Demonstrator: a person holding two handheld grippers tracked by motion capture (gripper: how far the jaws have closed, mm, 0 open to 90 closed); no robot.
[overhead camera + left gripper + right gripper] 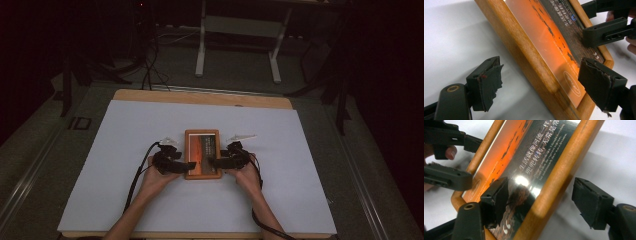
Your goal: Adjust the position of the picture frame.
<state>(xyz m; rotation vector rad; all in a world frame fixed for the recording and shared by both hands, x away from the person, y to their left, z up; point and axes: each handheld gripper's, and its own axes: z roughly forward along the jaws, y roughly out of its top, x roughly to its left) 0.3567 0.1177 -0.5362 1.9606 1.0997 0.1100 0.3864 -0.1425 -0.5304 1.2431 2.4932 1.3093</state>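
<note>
My left tool (191, 165) stands open, its jaws straddling the left rail of the rectangular wooden picture frame (202, 153) without pressing it. Bare white table (125, 130) spreads wide to its left. The frame lies flat mid-table, near my edge, holding an orange sunset print with white lettering under glossy glazing. My right tool (212, 163) straddles the right rail, open too; free table beyond.
</note>
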